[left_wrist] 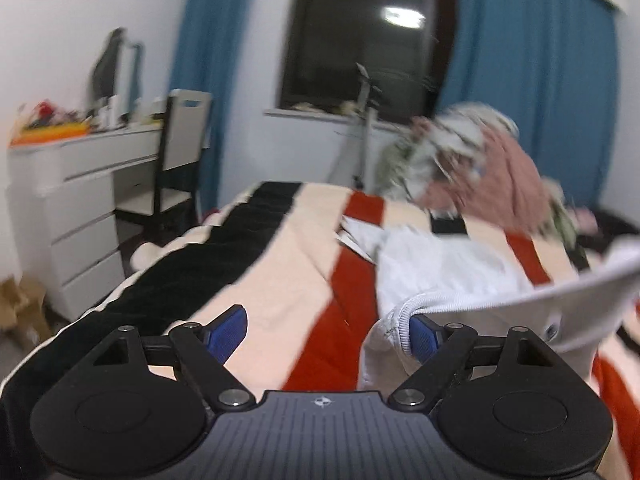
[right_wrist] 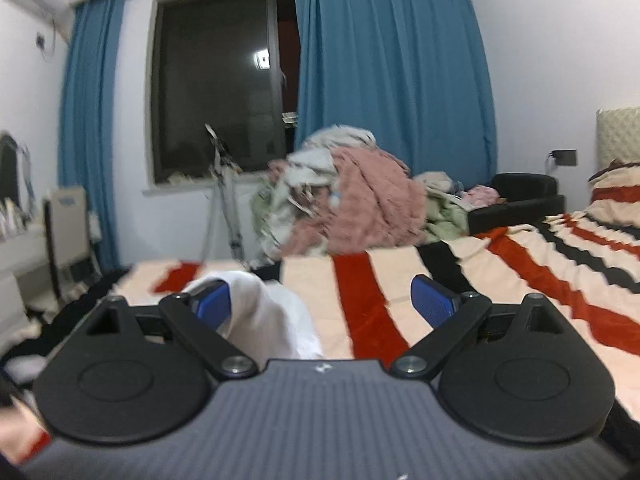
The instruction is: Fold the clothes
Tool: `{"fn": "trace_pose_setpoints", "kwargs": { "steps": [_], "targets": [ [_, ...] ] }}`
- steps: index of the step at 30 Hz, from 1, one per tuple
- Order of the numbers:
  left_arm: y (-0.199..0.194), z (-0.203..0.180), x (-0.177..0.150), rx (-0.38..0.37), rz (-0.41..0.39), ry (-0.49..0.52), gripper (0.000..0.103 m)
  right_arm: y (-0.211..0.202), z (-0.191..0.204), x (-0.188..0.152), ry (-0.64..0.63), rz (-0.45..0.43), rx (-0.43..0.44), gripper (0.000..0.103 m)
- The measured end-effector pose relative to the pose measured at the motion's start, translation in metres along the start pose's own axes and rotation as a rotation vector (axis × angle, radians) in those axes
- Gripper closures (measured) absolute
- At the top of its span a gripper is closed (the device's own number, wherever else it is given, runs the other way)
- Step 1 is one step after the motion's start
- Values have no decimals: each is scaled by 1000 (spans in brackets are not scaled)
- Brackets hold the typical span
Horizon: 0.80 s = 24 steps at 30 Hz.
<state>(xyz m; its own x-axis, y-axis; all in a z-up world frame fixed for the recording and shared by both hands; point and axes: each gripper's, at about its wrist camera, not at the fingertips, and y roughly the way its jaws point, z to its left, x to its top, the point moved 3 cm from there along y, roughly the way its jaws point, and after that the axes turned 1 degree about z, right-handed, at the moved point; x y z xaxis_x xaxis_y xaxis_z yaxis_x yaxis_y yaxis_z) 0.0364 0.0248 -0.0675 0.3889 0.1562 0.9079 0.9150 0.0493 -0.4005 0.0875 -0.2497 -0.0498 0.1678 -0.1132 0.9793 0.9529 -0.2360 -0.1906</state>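
A white garment (left_wrist: 448, 276) lies crumpled on the striped bed cover (left_wrist: 280, 264). Its ribbed hem (left_wrist: 404, 320) hangs over the right finger of my left gripper (left_wrist: 326, 322). That gripper's jaws stand wide apart, and only the bed cover shows between the blue pads (left_wrist: 228, 332). In the right wrist view, a fold of the same white garment (right_wrist: 268, 312) bulges up against the left finger of my right gripper (right_wrist: 322, 294). This gripper is open too, and its right pad (right_wrist: 434, 298) is bare over the bed cover (right_wrist: 360, 304).
A heap of pink, white and green clothes (right_wrist: 352, 204) is piled at the bed's far edge. A white dresser (left_wrist: 76, 196) and a chair (left_wrist: 176, 160) stand to the left. Blue curtains (right_wrist: 392, 80), a dark window, a thin metal stand (right_wrist: 226, 204) and a black seat (right_wrist: 520, 196) lie beyond.
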Motion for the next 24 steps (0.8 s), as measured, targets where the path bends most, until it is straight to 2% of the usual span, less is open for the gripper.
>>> {"fn": "trace_pose_setpoints", "kwargs": {
  "steps": [4,7,12,16,20,24],
  "targets": [
    [-9,1,4,-3,-44,8,16,8,5,-19,-101,64,-78,8],
    [-12,2,12,-2,-87,38,16,3,16,-26,-221,52,-144,8],
    [-20,8,13,-9,-87,9,16,-7,17,-33,-210,65,-154,8],
    [-42,14,15,-31,-121,-18,16,-43,8,-12,-112,-59,-139,8],
    [-82,21,27,-50,-246,-63,11,-87,-4,16,15,-190,-111,8],
    [-125,28,61,-83,-334,-165,10,-118,-10,53,81,-252,-74,8]
  ]
}}
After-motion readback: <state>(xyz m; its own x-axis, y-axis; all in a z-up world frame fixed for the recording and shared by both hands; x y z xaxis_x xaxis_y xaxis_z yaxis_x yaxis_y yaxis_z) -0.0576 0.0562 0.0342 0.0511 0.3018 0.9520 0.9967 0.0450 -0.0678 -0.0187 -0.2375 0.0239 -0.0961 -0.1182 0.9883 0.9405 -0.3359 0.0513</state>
